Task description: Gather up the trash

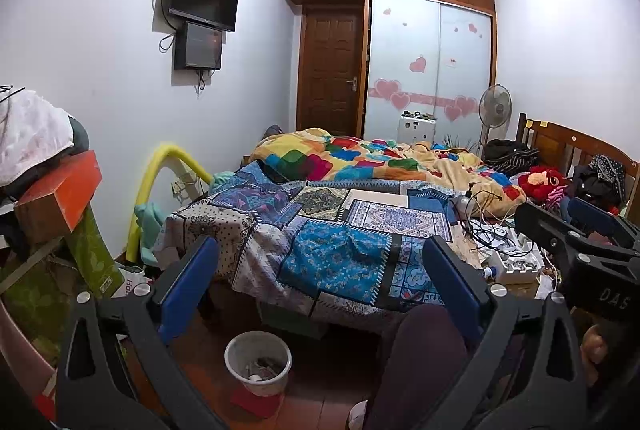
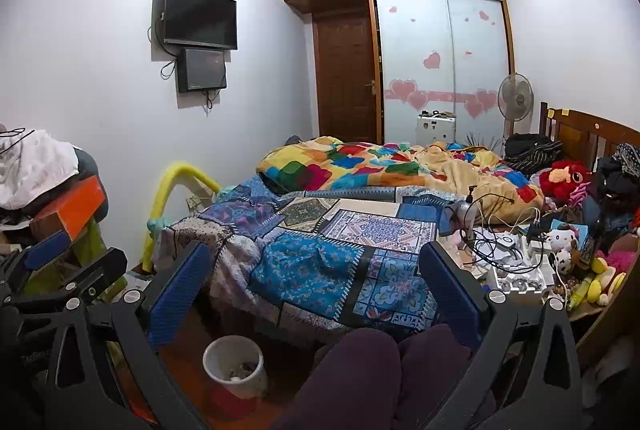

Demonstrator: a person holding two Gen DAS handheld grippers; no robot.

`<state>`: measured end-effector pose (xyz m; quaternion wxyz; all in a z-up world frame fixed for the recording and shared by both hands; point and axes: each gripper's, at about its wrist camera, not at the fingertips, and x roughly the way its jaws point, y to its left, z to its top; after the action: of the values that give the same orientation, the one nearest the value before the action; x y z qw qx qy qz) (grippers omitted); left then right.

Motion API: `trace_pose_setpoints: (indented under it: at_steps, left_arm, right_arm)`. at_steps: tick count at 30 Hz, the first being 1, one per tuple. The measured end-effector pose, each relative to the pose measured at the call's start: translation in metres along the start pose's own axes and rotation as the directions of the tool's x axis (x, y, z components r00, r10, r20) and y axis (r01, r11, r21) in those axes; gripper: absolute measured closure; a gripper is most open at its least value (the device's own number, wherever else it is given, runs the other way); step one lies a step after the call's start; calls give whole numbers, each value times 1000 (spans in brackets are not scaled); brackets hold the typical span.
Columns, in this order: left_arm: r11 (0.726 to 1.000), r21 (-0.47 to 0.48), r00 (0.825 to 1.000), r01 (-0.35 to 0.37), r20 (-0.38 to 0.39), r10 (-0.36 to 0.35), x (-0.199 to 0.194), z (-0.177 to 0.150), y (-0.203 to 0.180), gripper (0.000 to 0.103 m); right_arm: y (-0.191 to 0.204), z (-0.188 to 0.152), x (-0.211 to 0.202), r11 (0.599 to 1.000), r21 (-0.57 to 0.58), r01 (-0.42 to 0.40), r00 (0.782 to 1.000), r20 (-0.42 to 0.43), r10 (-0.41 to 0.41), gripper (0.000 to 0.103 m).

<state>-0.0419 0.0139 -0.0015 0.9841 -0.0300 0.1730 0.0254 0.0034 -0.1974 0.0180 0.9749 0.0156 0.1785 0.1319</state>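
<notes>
Bed: patchwork cover; clutter on its right side, uncollected
Bin: on floor before bed; some trash inside
Left gripper: jaws wide, empty
Right gripper: jaws wide, empty
Progress: seemingly barely begun

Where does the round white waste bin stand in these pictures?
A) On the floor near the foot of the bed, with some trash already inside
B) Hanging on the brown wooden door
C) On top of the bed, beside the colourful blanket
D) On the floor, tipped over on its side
A: the round white waste bin stands upright on the floor before the bed with the blue patchwork cover, and crumpled trash shows inside it.
</notes>
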Motion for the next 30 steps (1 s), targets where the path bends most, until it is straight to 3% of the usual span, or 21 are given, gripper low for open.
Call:
trace_pose_setpoints:
  at_steps: [30]
  left_arm:
    - [1000, -10, 1000, 19, -1, -19, 4, -2, -10, 0]
  right_arm:
    - [-5, 0, -1, 1000, 0, -3, 1000, 4, 3, 0]
